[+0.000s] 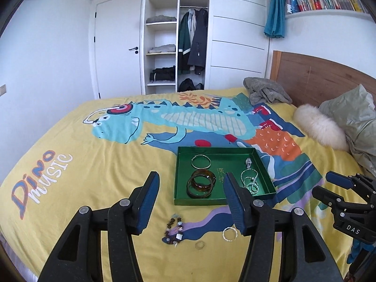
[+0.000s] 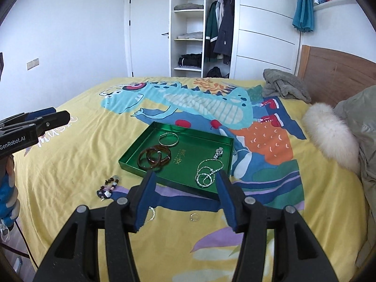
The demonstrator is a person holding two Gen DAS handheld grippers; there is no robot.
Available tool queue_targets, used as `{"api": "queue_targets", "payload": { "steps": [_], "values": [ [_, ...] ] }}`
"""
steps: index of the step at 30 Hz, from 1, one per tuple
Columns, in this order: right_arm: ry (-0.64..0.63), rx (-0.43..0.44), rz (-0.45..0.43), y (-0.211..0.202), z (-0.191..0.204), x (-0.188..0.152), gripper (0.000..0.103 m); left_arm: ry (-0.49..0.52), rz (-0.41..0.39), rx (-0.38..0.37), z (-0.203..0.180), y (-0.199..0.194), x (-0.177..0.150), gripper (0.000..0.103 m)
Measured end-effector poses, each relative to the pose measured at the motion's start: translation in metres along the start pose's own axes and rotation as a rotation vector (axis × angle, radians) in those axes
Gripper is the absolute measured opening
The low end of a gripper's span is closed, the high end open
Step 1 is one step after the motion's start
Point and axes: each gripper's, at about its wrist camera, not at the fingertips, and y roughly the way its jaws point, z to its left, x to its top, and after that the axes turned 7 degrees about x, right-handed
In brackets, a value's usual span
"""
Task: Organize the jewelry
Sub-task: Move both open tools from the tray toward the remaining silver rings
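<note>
Bed (image 1: 98, 164): covered by a yellow spread printed with a blue dinosaur and the words "Dino music"; it carries all the jewelry.
Green tray (image 1: 181, 164): shallow and rectangular, lying flat on the spread near the middle of the bed, gold characters on its floor.
Silver bangle (image 1: 201, 161): inside the tray, toward its far left corner.
Amber bangles (image 1: 201, 184): two brown translucent rings overlapping each other, inside the tray at its near left.
Silver chain (image 1: 250, 181): coiled in loops on the right side of the tray, with a small silver watch (image 1: 248, 162) just beyond it.
Beaded bracelet (image 1: 175, 231): dark beads with pale stones, on the spread outside the tray, on the near side.
Twisted silver ring (image 1: 229, 233): on the spread to the right of the beaded bracelet, apart from it.
Small clear ring (image 1: 200, 245): on the spread between those two, nearer the camera.
Small silver ring (image 2: 194, 217): on the spread near the tray's near edge, seen in the right wrist view.
Left hand-held gripper (image 1: 190, 185): jaws parted at a middling width, nothing between the blue pads; raised above the bed.
Right hand-held gripper (image 2: 185, 183): jaws likewise parted and empty, raised above the near edge of the tray.
Background: grey garment (image 1: 265, 91) by the wooden headboard (image 1: 329, 75); open wardrobe (image 1: 176, 35) behind.
</note>
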Motion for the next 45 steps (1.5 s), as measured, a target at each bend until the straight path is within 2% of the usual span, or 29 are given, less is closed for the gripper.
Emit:
{"api": "queue_targets", "payload": {
  "steps": [8,21,34,45],
  "values": [
    [0.008,0.013,-0.042,-0.051,0.019,-0.019,0.051,-0.025,-0.023,0.017,0.021,-0.048,-0.020,0.056],
    [0.014,0.030,-0.069,-0.087,0.042,-0.043,0.051,-0.011,-0.044,0.006,0.022,-0.087,-0.041,0.056],
    [0.023,0.009,-0.088,-0.104,0.047,-0.051,0.051,-0.015,-0.047,-0.001,0.023,-0.095,-0.051,0.056],
    [0.019,0.008,-0.068,-0.096,0.045,-0.054,0.051,-0.018,-0.005,-0.009,0.017,-0.074,-0.058,0.056]
  ]
}}
